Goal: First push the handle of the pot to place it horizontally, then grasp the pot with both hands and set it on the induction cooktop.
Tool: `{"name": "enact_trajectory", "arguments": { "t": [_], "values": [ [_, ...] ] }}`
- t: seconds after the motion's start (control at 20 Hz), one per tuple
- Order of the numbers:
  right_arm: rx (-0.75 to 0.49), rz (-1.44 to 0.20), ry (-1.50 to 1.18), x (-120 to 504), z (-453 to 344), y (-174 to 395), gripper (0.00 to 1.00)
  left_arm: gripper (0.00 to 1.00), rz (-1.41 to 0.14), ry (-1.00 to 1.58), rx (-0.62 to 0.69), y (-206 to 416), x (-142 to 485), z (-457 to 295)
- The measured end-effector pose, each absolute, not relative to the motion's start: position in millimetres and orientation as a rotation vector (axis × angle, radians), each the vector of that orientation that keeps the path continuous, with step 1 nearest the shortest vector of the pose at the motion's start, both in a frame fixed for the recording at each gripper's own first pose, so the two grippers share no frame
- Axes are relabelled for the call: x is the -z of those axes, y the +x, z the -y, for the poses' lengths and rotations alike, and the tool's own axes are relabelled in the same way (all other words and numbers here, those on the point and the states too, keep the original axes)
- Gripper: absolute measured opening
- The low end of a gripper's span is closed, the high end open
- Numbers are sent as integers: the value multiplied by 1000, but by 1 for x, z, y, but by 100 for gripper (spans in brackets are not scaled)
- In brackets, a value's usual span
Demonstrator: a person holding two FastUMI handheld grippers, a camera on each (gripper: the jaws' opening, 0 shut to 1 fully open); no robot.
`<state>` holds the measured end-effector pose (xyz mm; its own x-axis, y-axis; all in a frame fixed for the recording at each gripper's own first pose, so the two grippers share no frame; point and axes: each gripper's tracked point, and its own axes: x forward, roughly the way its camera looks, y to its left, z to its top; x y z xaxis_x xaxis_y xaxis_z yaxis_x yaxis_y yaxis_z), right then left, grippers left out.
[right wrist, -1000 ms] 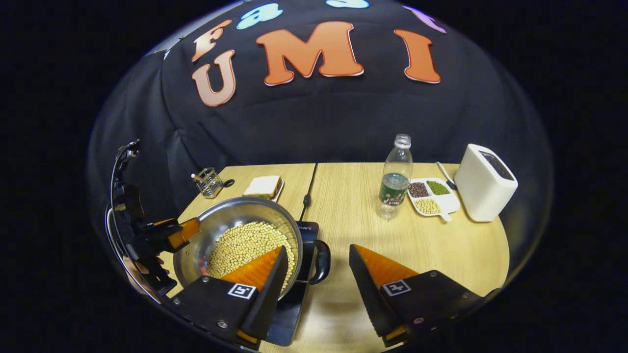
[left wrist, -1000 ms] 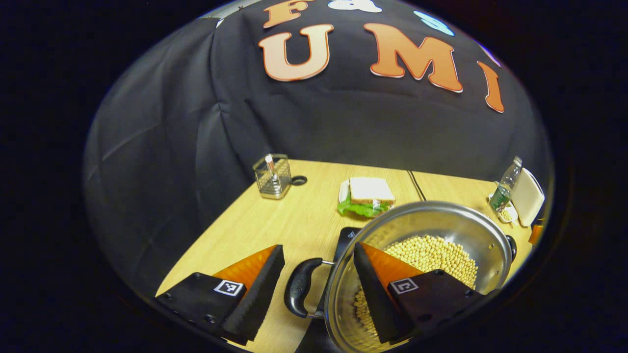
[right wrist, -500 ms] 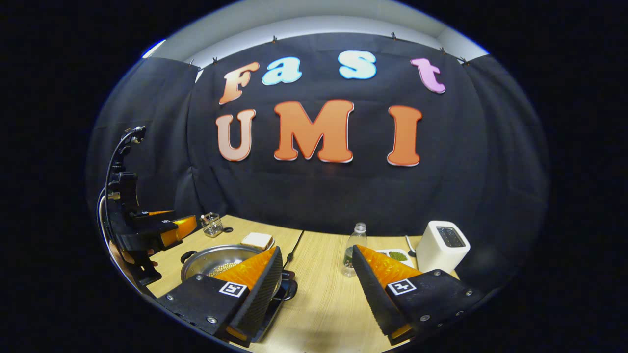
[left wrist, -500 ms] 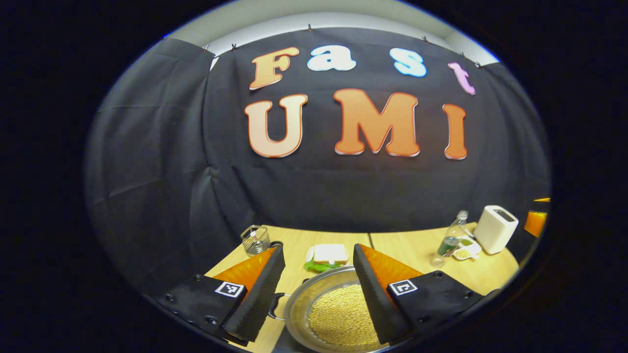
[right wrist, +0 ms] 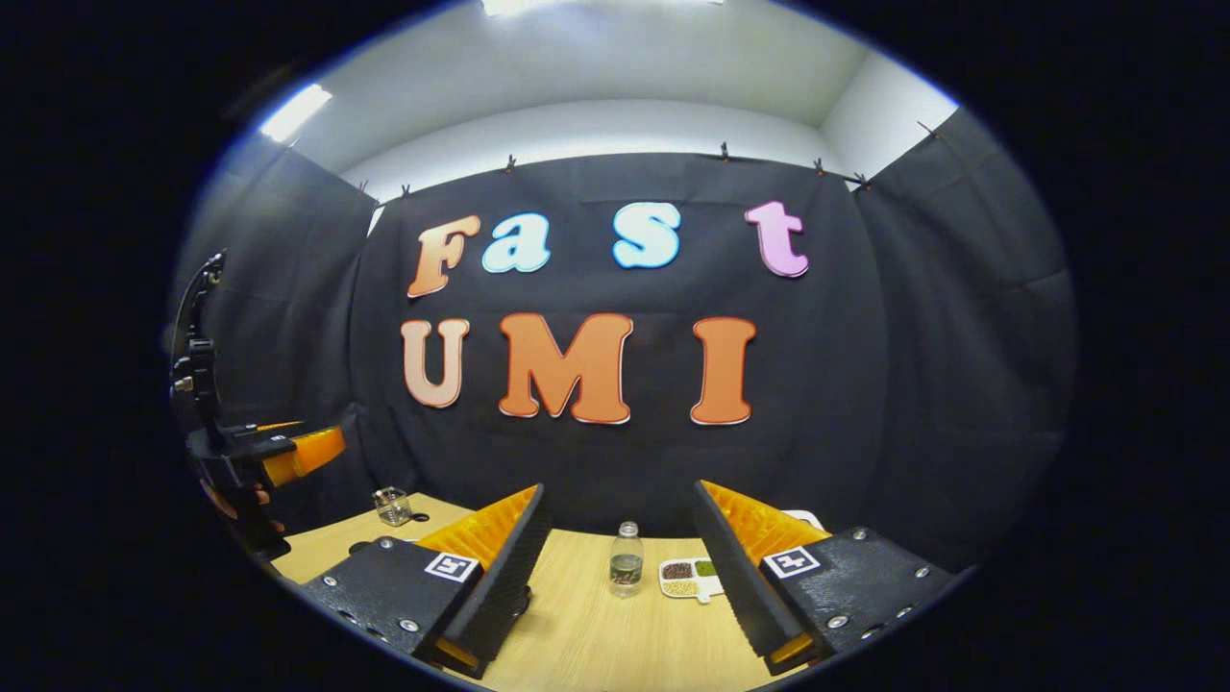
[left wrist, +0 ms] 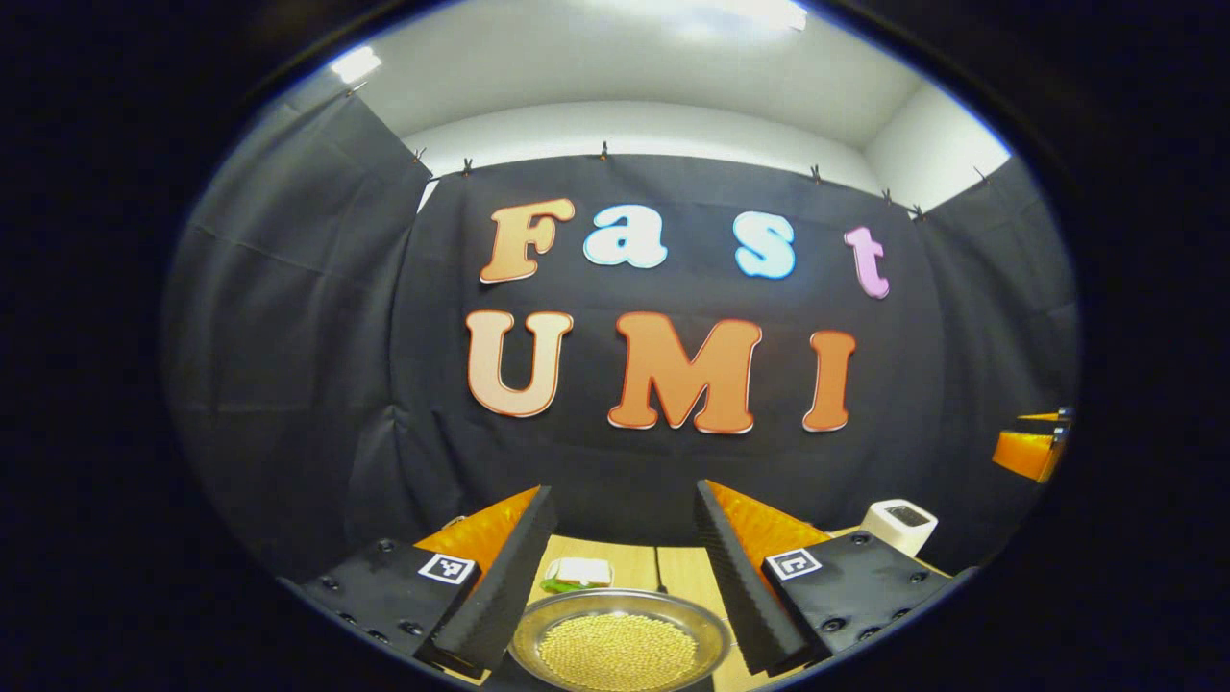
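Steel pot [left wrist: 620, 642] sits low in the left gripper view, round, open top up, full of pale yellow beans [left wrist: 617, 652]. Its handles are hidden, so can't tell which way its long axis runs. A dark surface shows just under the pot's near edge; can't tell if that is the cooktop.

Left gripper [left wrist: 623, 567] hangs above the pot w/ jaws spread wide, released, nothing between them; one finger over the pot's left rim, the other over its right rim, neither touching it.

Just beyond the pot, on the wooden tabletop [left wrist: 673, 572], lies a sandwich w/ green lettuce [left wrist: 575, 575]. Beyond and to the pot's right stands a white toaster-like box [left wrist: 898, 522]. Farther right of the pot, at the view's edge, the right gripper's fingers [left wrist: 1028, 450] show, up off the tabletop.

In the right gripper view, the right gripper [right wrist: 620, 562] is also released, jaws wide apart, empty, raised over the tabletop [right wrist: 615, 639]. Between its fingers, farther off, stand a clear bottle [right wrist: 626, 558] and, just beside it, a white divided dish of mixed beans [right wrist: 688, 577]. At far left is a wire holder [right wrist: 391, 506]. The left gripper [right wrist: 288, 452] shows there too, held by a hand [right wrist: 231, 500], well above the tabletop.
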<state>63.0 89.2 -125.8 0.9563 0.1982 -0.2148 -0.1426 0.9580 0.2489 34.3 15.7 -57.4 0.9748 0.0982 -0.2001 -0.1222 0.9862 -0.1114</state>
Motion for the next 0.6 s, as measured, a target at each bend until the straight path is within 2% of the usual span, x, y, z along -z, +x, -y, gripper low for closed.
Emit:
{"name": "enact_trajectory", "arguments": {
  "t": [0.05,0.1,0.15,0.3,0.35,0.4,0.45,0.55,0.6],
  "values": [
    [-170,-233,230,118,-81,62,92,98,-175,-132,-104,33,42,-14],
    [-172,-226,223,117,-75,66,92,98,-159,-134,-101,33,27,-14],
    [-170,-213,215,110,-69,66,88,97,-142,-139,-100,33,12,-15],
    [-150,-131,219,73,-51,70,96,98,-130,-224,-60,22,-37,0],
    [-153,-118,220,65,-50,69,92,91,-114,-241,-36,21,-54,4],
    [-166,-110,234,56,-51,66,96,92,-100,-239,-36,20,-68,1],
    [-185,-108,254,47,-55,63,92,99,-88,-229,-49,19,-80,-6],
    [-233,-118,286,39,-63,60,93,93,-76,-207,-76,15,-92,-13],
    [-236,-122,294,37,-62,59,93,98,-74,-193,-87,14,-94,-17]
  ]
}}
